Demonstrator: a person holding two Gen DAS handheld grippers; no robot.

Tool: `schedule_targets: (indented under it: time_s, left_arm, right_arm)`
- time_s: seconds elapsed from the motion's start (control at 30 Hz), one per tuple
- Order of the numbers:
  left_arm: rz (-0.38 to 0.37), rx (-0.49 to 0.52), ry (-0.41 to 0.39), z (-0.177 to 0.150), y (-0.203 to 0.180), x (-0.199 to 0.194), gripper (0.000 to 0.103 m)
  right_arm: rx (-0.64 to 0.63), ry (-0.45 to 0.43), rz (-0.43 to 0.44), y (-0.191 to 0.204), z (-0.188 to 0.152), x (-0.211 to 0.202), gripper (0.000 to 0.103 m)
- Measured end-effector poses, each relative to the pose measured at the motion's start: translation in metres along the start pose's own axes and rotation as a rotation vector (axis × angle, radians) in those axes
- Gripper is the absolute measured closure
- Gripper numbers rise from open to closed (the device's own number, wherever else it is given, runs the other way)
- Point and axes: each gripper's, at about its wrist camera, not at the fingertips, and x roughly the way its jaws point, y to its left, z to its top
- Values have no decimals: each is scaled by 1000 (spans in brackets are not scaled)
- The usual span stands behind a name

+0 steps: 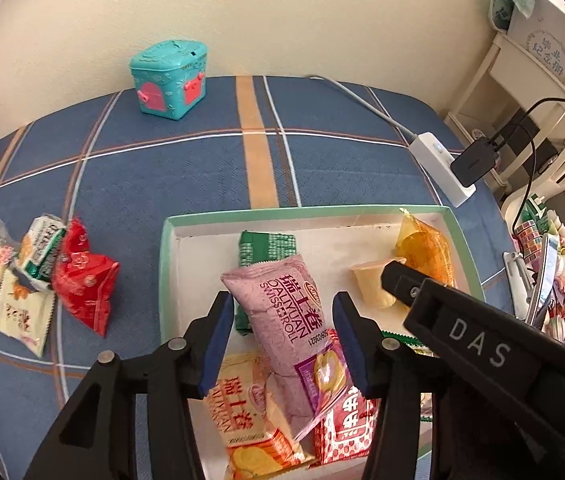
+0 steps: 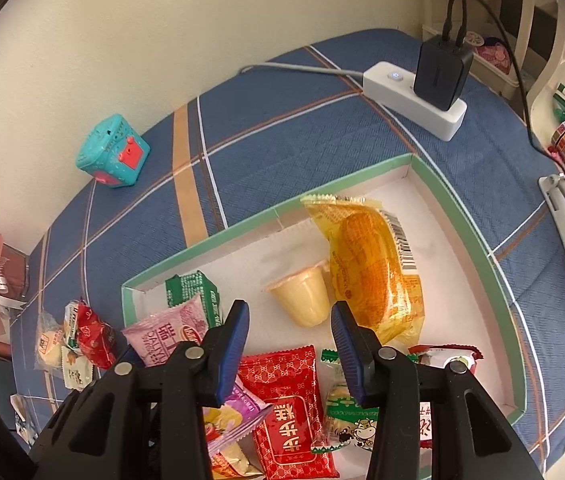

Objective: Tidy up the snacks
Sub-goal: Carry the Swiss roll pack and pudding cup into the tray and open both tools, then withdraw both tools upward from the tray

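A white tray with a green rim point(image 1: 306, 212) sits on the blue plaid cloth and holds several snacks. My left gripper point(image 1: 282, 300) hangs over it, open, and a pink Swiss roll packet point(image 1: 282, 312) lies between its blue pads, which stand slightly off it. The packet rests on an orange Swiss roll packet point(image 1: 242, 412) and a green packet point(image 1: 266, 248). My right gripper point(image 2: 289, 312) is open above the tray point(image 2: 266, 216) with nothing gripped, just short of a jelly cup point(image 2: 302, 296) and a yellow cake packet point(image 2: 374, 264). A red packet point(image 2: 286, 400) lies below it.
Several loose snacks lie on the cloth left of the tray, among them a red packet point(image 1: 82, 280). A teal toy chest point(image 1: 170, 80) stands by the wall. A white power strip point(image 1: 442, 164) with a black charger is behind the tray. Cluttered shelves point(image 1: 542, 264) stand at the right.
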Motion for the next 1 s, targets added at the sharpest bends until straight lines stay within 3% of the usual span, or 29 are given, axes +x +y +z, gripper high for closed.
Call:
schedule_targets:
  time_s: [0.27,0.5,1.0]
  left_arm:
    - [58,-53,18,-1,16,-16,50]
    - [62,-139,22,-4,42,-22,50]
    - [99,-263,-32,-11,82,-51,50]
  right_arm:
    - [-3,-34,-8,2,2,-16,56]
    - [-25,-30,-17,7,-6,-23,56]
    - [-76,-18,-37,20,-32,-31,57]
